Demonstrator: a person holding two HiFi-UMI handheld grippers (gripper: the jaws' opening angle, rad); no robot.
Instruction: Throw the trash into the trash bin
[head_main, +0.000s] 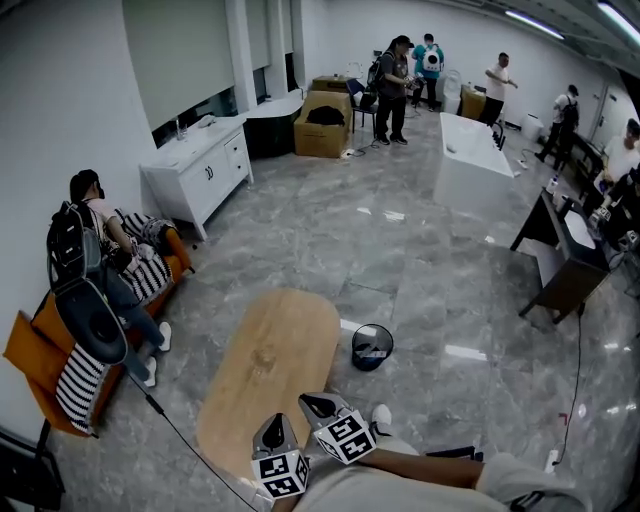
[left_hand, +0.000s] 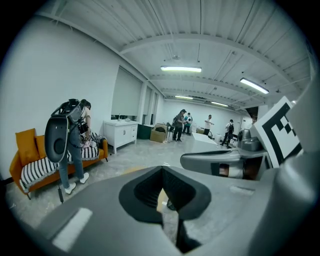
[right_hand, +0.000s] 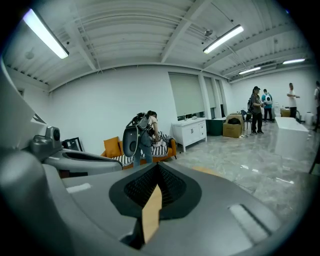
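Note:
The black mesh trash bin (head_main: 372, 347) stands on the grey floor just right of the oval wooden table (head_main: 270, 365). Both grippers sit low in the head view, over the table's near end and pointing away from me. My left gripper (head_main: 276, 420) (left_hand: 162, 172) is shut with nothing between its jaws. Just to its right, my right gripper (head_main: 310, 402) (right_hand: 157, 170) is also shut and empty; only a sliver of the tabletop shows through its slit. I see no trash on the table or in either grip. The right gripper's body (left_hand: 235, 160) shows in the left gripper view.
An orange sofa (head_main: 35, 350) with striped cushions runs along the left wall, and a person with a backpack (head_main: 85, 250) is at it. A white cabinet (head_main: 200, 165), a white counter (head_main: 470, 160) and a dark desk (head_main: 565, 265) stand further off. Several people (head_main: 392, 85) are at the far end.

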